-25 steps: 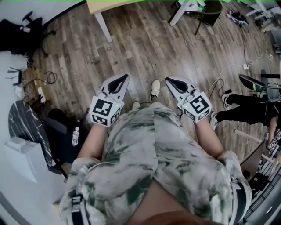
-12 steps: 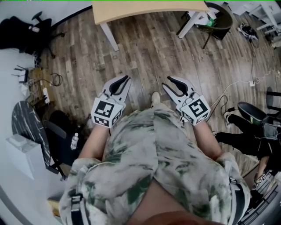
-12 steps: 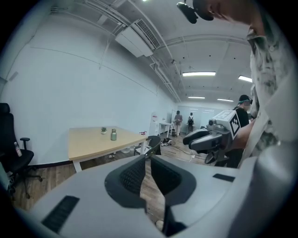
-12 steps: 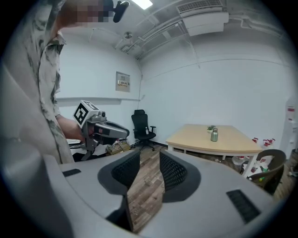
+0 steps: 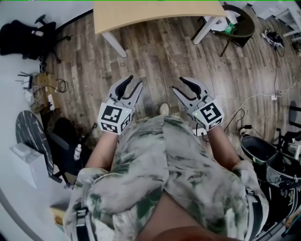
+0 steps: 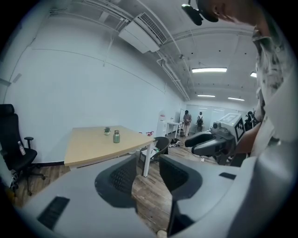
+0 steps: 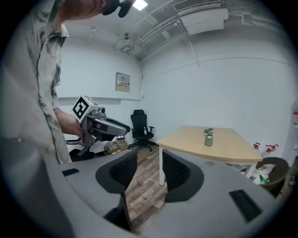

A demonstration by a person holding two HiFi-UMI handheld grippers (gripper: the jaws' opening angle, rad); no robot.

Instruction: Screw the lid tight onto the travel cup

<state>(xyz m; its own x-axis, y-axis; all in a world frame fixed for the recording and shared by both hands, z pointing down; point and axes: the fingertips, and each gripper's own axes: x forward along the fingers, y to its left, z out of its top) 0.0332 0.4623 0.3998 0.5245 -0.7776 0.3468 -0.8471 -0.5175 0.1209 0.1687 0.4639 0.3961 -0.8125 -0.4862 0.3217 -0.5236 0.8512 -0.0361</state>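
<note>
While the jaws of left gripper [image 5: 135, 81] and right gripper [image 5: 178, 84] are just opening, empty, the upright cup [image 6: 116, 136] is found well ahead on the table [image 5: 155, 12], nearer neither.

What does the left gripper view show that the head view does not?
Only the left gripper view: the travel cup and a small plant standing on the wooden table, plus two people far off. Only the head view: the marker cube on the left claw and the person's left forearm. Both: the wooden table, the plank floor, the left claw and the right claw, whose jaws have just been opening with nothing between them.
</note>
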